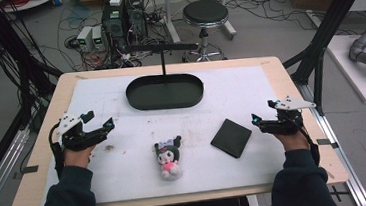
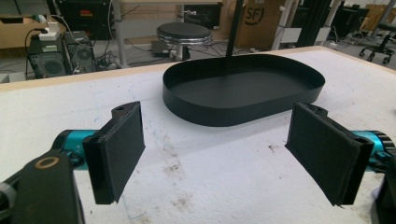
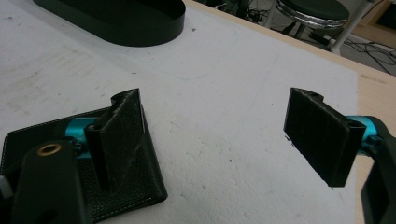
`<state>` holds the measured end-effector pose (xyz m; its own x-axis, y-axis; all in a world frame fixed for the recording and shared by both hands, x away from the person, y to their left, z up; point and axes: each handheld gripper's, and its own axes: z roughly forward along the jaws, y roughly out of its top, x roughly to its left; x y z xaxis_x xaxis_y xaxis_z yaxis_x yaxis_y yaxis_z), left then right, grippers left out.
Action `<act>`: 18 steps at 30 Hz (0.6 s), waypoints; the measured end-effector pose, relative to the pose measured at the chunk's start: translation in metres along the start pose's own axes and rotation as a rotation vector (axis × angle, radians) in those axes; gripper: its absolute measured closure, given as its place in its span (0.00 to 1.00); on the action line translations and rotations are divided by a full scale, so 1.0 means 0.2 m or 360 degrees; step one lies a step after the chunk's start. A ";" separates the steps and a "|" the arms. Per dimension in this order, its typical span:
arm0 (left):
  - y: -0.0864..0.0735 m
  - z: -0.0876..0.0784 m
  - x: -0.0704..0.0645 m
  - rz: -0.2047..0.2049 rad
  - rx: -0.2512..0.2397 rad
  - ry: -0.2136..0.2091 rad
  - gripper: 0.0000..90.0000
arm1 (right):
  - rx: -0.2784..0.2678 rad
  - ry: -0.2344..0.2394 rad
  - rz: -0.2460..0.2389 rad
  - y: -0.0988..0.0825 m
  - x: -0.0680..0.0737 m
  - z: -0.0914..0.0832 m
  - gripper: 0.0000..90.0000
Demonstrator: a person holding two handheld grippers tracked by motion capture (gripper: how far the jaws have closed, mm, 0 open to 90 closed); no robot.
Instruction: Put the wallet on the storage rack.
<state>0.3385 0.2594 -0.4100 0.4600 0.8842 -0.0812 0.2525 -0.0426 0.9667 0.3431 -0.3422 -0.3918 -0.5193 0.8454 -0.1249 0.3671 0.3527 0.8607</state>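
Observation:
A small plush doll (image 1: 168,157) with black hair and a pink body lies on the white mat near the front middle. To its right lies a flat black leather wallet (image 1: 231,137). A black oval tray (image 1: 165,91) with an upright post stands at the back centre. My left gripper (image 1: 99,121) hovers open at the left side of the mat, jaws wide apart, facing the oval tray (image 2: 243,88). My right gripper (image 1: 264,112) is open at the right side, just right of the wallet (image 3: 84,168), whose corner lies under its left jaw.
The white mat (image 1: 125,153) covers a wooden table (image 1: 47,120). Beyond the far edge stand a round stool (image 1: 205,14), computer boxes and tangled cables. Black frame posts rise at both sides, and a rail runs along the right edge.

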 end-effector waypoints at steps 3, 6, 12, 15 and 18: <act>0.00 0.00 0.00 0.0001 0.0008 0.0003 0.21 | 0.0003 0.0008 0.0010 0.00 0.00 0.00 0.23; -0.01 0.01 0.00 -0.0008 0.0022 0.0007 0.21 | 0.0015 0.0034 0.0007 -0.01 -0.01 0.01 0.23; -0.01 0.01 -0.01 -0.0007 0.0029 0.0005 0.21 | 0.0030 0.0047 0.0020 -0.02 -0.01 0.01 0.23; -0.01 0.01 -0.01 -0.0008 0.0022 0.0009 0.21 | 0.0032 0.0048 0.0010 -0.02 -0.01 0.01 0.23; -0.01 0.00 0.00 -0.0015 0.0020 0.0009 0.21 | 0.0039 0.0055 0.0006 -0.02 0.00 0.01 0.23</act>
<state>0.3384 0.2585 -0.4121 0.4526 0.8873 -0.0885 0.2674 -0.0404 0.9627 0.3438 -0.3426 -0.3965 -0.5440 0.8326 -0.1041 0.3876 0.3594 0.8489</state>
